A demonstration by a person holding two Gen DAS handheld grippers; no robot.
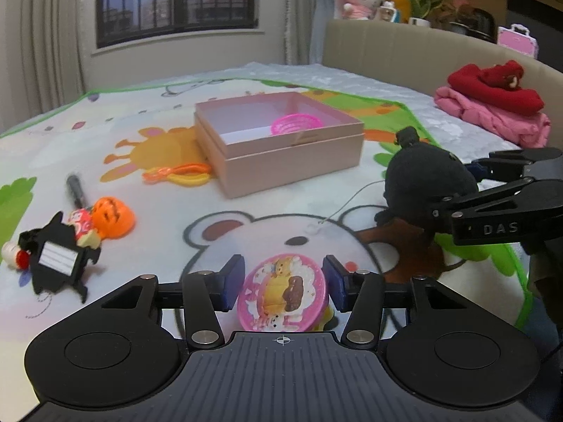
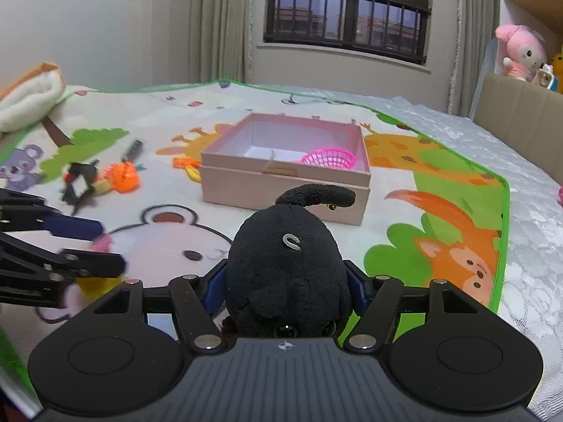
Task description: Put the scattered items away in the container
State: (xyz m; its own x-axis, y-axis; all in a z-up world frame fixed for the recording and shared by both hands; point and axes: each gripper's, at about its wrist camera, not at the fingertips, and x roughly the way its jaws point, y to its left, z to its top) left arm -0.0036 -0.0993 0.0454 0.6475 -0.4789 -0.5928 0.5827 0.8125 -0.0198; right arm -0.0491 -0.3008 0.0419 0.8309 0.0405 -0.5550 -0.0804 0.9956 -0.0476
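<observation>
A round pink toy [image 1: 285, 292] with a cartoon picture sits between the blue pads [image 1: 232, 281] of my left gripper [image 1: 283, 283], which is shut on it just above the play mat. My right gripper [image 2: 286, 288] is shut on a black plush toy [image 2: 285, 263], seen from the side in the left wrist view as the same plush [image 1: 429, 183]. The open pink box [image 1: 281, 147] [image 2: 285, 183] stands ahead of both grippers with a pink plastic basket [image 1: 297, 123] [image 2: 329, 158] inside. My left gripper [image 2: 88, 246] shows blurred at the left of the right wrist view.
Left of the box lie an orange pumpkin toy [image 1: 112, 216], a black bat-shaped tag [image 1: 58, 253], a dark marker [image 1: 75, 190] and orange and yellow rings [image 1: 179, 174]. Folded red and pink clothes [image 1: 492, 105] sit at the right by the headboard. A white blanket [image 2: 28, 98] lies far left.
</observation>
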